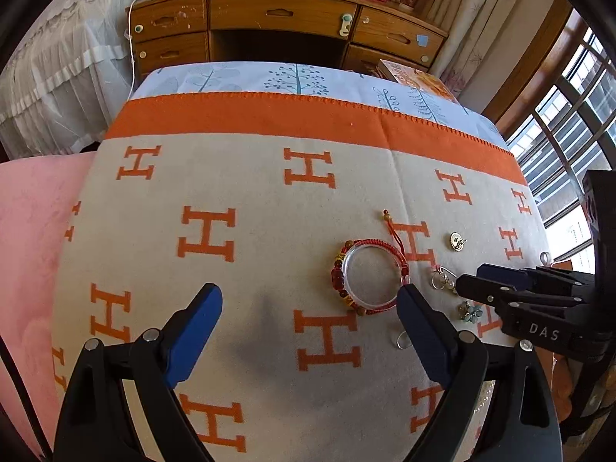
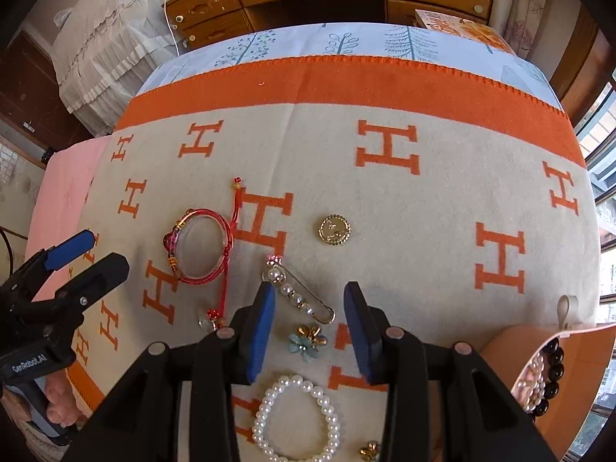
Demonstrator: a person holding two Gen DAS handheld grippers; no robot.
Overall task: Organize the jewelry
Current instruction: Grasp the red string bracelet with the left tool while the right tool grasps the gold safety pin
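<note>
On blanket: two bracelets, one pin, one gold button; both hand-held grippers gape, empty.

The blanket is matt, fuzzy woven cloth. On it, the round brooch is shiny gold metal, the pin is polished wire with glossy pearls, and the pearl bracelet is smooth and lustrous. The clear bangle looks glassy, wrapped in braided red cord. The dresser is scuffed varnished wood.
</note>
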